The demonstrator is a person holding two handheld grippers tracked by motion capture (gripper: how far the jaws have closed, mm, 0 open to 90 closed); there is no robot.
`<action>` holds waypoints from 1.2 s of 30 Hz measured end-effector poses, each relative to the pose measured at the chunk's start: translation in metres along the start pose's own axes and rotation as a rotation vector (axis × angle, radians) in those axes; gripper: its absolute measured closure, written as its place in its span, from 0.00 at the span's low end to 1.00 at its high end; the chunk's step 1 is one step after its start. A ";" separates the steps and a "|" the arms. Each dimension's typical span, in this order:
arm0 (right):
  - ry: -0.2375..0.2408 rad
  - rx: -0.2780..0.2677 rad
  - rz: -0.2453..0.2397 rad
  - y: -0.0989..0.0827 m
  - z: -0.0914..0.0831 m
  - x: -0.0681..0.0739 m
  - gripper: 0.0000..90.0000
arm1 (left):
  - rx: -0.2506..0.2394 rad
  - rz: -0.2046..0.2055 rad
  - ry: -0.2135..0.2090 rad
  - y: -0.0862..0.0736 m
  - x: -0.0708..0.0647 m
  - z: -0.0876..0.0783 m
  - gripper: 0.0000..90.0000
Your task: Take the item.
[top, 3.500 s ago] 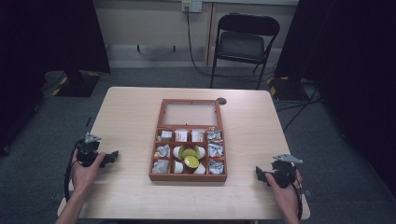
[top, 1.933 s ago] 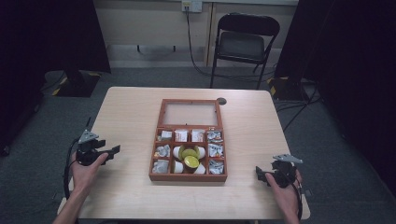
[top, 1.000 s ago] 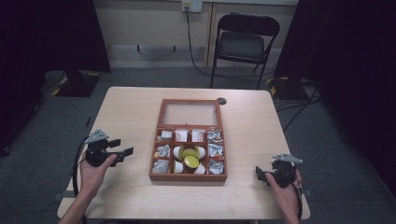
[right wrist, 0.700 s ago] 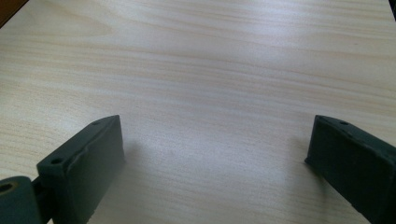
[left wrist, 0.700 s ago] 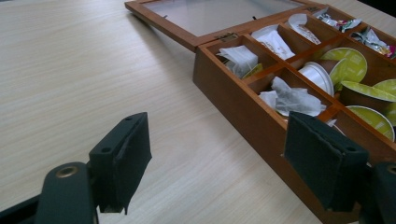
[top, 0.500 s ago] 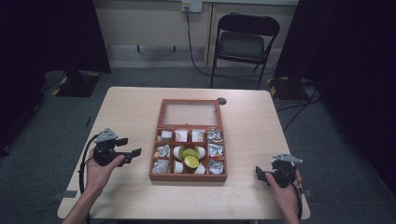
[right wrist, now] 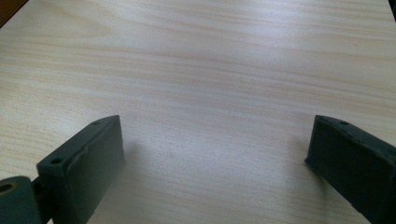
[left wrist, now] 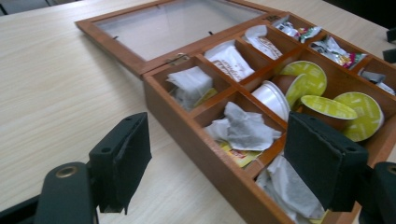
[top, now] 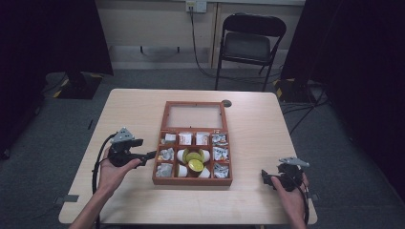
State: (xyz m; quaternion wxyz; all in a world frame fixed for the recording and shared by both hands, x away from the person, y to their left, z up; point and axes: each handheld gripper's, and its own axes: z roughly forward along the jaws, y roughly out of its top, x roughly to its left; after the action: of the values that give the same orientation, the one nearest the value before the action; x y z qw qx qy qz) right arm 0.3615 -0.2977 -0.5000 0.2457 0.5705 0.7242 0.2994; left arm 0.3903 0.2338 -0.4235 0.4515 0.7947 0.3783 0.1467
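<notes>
The wooden box point(top: 192, 149) sits mid-counter with its glass lid point(left wrist: 161, 25) folded flat away from you, so every compartment is open to reach from your side. Your left tool point(top: 143, 155) hovers just beside the box's left wall, jaws spread wide and holding nothing; from its own view the wall runs between the jaws, with the tea bags point(left wrist: 243, 128) just past it and the green-lidded pods point(left wrist: 329, 107) farther on toward its right jaw. That stance looks like a lineup for picking something from the nearest cells, and the wide opening suits soft, crumpled packets that need room around them. Your right tool point(top: 267, 179) rests low on the counter point(right wrist: 219, 74), well apart from the box's right side, jaws also wide open and empty over bare wood. It seems parked there to stay clear while the left one works.
</notes>
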 end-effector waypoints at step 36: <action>-0.001 0.001 -0.001 0.000 0.000 0.000 0.03 | 0.035 0.134 -0.123 0.043 -0.051 0.040 0.26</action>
State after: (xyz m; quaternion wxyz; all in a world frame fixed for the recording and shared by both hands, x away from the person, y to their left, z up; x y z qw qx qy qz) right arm 0.3615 -0.2977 -0.5001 0.2460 0.5703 0.7245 0.2989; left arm 0.3993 0.1592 -0.4045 0.4491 0.8335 0.2982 0.1208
